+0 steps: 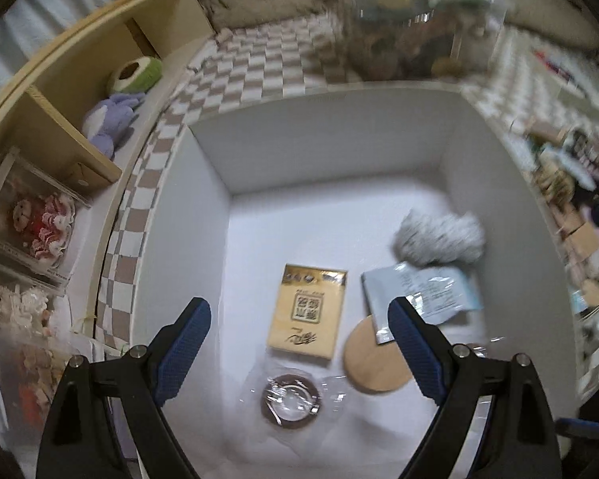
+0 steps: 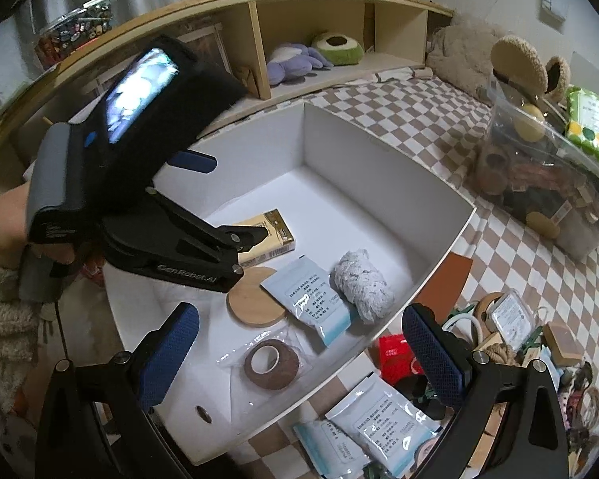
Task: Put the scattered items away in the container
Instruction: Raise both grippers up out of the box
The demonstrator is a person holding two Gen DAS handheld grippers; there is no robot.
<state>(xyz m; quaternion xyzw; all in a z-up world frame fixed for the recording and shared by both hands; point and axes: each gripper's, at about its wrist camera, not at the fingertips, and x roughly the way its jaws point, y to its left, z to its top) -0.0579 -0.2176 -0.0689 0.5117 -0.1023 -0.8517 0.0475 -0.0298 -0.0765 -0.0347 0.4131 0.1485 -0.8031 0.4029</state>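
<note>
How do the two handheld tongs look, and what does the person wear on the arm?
Both tongs have black triangular arms with silver screws and blue textured pads. The left tongs, seen from the right wrist camera, carry a grey handle, a small lit screen in a black housing, white "GenRobot.AI" lettering and a thin black cable. The right tongs show the same black arms. The sleeve is cream and fluffy.
</note>
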